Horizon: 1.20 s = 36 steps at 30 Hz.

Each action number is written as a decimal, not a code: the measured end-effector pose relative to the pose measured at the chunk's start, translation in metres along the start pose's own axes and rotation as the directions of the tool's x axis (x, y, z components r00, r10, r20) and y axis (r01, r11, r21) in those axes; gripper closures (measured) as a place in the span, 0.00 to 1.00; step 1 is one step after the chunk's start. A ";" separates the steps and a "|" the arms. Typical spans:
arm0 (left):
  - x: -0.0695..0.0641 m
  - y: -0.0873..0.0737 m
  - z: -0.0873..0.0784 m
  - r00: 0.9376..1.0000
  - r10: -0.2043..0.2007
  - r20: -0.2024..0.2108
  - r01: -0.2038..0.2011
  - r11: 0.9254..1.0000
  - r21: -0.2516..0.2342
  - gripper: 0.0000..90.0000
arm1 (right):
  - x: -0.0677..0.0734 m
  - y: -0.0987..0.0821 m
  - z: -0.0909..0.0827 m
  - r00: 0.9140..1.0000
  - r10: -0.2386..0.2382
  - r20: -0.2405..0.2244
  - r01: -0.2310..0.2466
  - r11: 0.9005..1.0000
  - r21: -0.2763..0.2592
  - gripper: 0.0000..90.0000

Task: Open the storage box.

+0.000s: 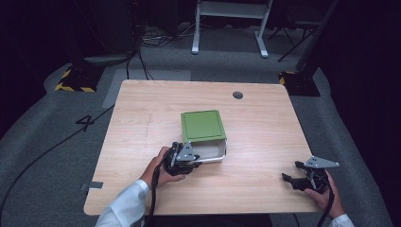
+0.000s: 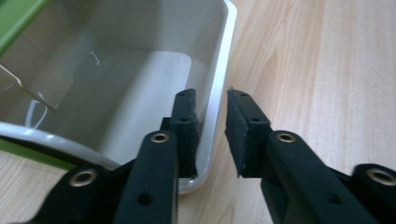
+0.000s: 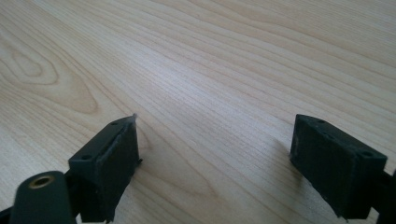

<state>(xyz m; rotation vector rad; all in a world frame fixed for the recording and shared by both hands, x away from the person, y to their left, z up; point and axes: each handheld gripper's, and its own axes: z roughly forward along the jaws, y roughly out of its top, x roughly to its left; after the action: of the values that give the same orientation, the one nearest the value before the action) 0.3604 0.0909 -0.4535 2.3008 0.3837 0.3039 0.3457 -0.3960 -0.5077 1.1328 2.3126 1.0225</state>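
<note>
A pale wooden counter (image 1: pixel 265 137) is carrying a white plastic box with a green square lid (image 1: pixel 203 126) near its middle. The left gripper (image 2: pixel 212 133) is straddling the box's white wall (image 2: pixel 219 93), jaws slightly apart, not clamping. The right gripper (image 3: pixel 215 163) is hovering over bare wood with jaws spread wide.

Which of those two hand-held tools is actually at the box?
The left tool: its jaws straddle the white box's wall below the green lid. The right tool sits apart, open above bare table.

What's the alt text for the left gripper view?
The left gripper straddles the rim of an empty white container, one black jaw inside and one outside, with a gap remaining. A green lid shows at upper left; the wooden table lies to the right.
</note>
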 end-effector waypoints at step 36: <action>-0.049 0.005 -0.011 0.993 0.021 0.113 -0.016 0.998 -0.053 0.75 | 0.000 0.000 0.000 1.000 0.000 0.000 0.000 1.000 0.000 0.17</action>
<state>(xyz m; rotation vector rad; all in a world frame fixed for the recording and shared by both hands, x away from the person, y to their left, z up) 0.3121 0.0769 -0.4470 2.2600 0.2938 0.1885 0.3456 -0.3959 -0.5077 1.1323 2.3126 1.0227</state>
